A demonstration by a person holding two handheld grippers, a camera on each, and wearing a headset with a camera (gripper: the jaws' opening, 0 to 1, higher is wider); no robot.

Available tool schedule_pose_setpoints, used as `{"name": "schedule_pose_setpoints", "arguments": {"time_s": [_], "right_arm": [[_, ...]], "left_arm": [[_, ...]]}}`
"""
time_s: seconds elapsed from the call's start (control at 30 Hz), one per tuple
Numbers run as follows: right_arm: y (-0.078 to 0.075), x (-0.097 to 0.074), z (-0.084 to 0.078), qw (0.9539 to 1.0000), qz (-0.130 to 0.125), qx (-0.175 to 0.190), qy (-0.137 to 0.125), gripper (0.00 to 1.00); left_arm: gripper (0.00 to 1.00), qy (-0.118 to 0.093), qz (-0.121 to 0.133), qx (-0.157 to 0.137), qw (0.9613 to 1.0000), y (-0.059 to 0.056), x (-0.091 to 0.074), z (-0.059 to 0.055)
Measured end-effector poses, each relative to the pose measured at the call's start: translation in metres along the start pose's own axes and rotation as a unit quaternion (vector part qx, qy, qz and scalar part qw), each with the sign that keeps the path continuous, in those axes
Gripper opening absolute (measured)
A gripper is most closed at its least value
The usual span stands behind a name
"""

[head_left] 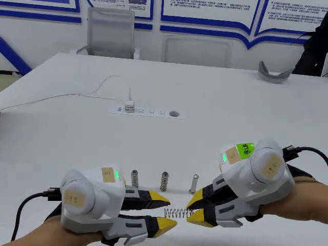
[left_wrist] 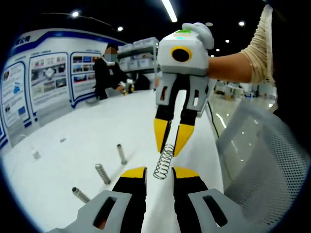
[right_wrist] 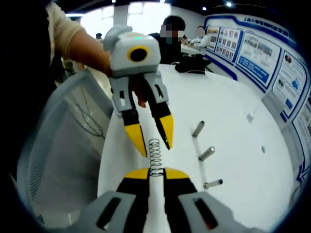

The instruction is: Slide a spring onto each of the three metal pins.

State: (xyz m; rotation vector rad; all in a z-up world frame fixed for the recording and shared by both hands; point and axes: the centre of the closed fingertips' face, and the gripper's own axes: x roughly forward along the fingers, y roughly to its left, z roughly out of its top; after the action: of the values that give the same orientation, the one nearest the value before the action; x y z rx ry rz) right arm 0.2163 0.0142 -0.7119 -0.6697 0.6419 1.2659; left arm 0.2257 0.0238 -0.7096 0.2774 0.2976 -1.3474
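Yellow jaws of my left gripper stand spread around one end of the spring; my right gripper pinches the other end, near the bare pin. Gripped by its tip, the spring could, I reckon, bow and miss the pin, or flick away.

white table, power strip with plugged cable, grey chair, blue-framed posters

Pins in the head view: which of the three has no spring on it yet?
The rightmost pin, nearest the right gripper: its shaft is bare, while the other two carry coils.
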Motion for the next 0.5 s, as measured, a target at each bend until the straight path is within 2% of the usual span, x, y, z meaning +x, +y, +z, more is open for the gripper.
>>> {"name": "schedule_pose_setpoints", "arguments": {"time_s": [0.2, 0.5], "right_arm": [[0.002, -0.001, 0.001, 0.9999, 0.005, -0.008, 0.007, 0.11], [0.004, -0.01, 0.013, 0.9999, 0.008, -0.01, -0.002, 0.11]], "left_arm": [[0.14, 0.001, -0.007, 0.007, 1.0, -0.005, 0.0, -0.001], [0.12, 0.004, -0.009, 0.013, 0.9999, -0.006, 0.001, -0.001]]}}
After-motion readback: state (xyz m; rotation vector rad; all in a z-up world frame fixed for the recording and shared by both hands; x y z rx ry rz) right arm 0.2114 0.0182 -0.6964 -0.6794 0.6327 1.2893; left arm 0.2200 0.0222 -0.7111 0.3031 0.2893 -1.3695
